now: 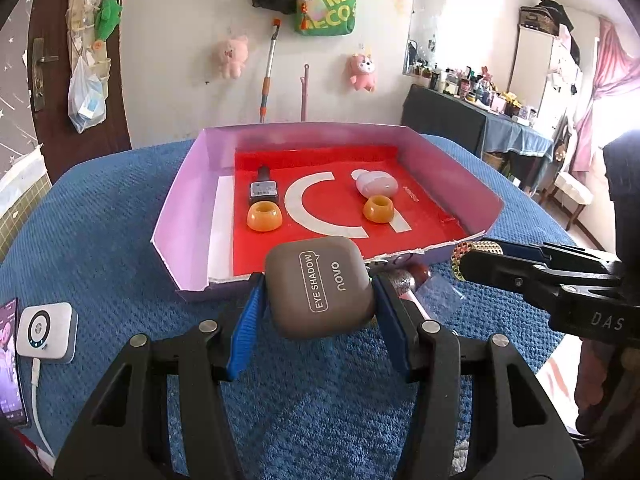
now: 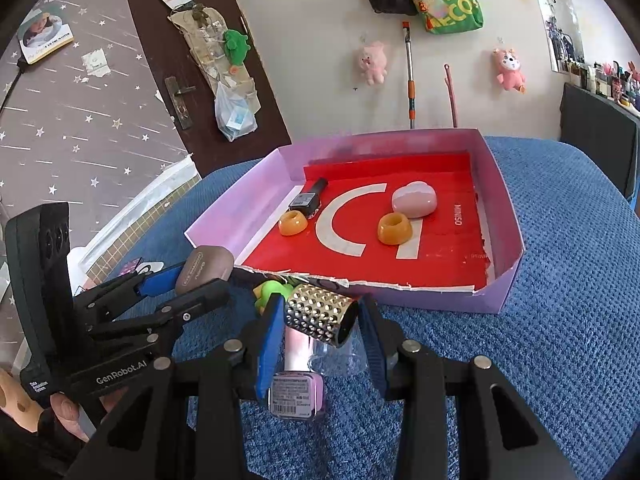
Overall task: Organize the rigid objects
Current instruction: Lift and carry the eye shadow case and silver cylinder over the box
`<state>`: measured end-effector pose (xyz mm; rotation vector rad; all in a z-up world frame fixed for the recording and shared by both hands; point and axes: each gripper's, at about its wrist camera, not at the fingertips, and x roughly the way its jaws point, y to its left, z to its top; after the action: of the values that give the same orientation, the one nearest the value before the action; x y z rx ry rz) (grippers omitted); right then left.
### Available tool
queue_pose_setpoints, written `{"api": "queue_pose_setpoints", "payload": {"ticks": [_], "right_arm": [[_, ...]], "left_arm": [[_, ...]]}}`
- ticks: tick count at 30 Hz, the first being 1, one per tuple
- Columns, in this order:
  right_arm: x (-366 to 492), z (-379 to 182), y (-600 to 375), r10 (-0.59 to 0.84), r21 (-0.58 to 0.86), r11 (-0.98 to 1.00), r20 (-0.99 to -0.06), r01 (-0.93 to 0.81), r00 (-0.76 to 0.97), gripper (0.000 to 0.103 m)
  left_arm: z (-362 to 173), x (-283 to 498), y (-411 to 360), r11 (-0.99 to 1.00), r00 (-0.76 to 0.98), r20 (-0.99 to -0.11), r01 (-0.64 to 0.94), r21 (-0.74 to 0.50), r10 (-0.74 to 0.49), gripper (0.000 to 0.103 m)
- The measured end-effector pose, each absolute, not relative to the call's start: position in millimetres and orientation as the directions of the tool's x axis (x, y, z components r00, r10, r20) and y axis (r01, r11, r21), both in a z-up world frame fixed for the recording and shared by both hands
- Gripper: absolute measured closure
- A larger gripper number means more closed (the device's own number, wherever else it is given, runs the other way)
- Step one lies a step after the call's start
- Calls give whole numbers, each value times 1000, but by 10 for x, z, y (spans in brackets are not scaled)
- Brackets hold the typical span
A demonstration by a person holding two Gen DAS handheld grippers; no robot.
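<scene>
Two hand-held grippers, side by side over blue surface (image 1: 120, 208), just short of pink box (image 1: 180, 204): left hand-held gripper (image 1: 318, 294) clenched on brown eyeshadow case (image 1: 320, 288), right hand-held gripper (image 2: 322, 320) clenched on perforated metal cylinder (image 2: 320, 314). Inside box on red liner: dark bottle (image 1: 262, 190), two orange rings (image 1: 264, 218), pink case (image 1: 374, 186). Below right gripper, lying on surface: pink tube (image 2: 296, 384), clear cap (image 2: 340, 356).

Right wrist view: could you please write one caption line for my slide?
Right gripper holds a perforated metal cylinder before the pink tray; left gripper holds an eyeshadow case.
</scene>
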<state>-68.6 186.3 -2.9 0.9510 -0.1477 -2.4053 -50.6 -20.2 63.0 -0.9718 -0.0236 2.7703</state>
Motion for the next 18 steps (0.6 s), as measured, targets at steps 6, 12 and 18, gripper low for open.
{"api": "queue_pose_setpoints", "payload": {"ticks": [6, 12, 18], "right_arm": [[-701, -22, 1858, -525, 290, -846, -601, 447, -602, 63], [-720, -20, 1854, -527, 291, -844, -603, 450, -599, 63], [-863, -4, 1815, -533, 302, -841, -608, 449, -588, 63]], "left_arm": [[658, -568, -209, -979, -765, -614, -186, -79, 195, 51], [667, -638, -231, -979, -765, -614, -184, -82, 195, 51], [651, -721, -252, -979, -760, -619, -185, -85, 197, 51]]}}
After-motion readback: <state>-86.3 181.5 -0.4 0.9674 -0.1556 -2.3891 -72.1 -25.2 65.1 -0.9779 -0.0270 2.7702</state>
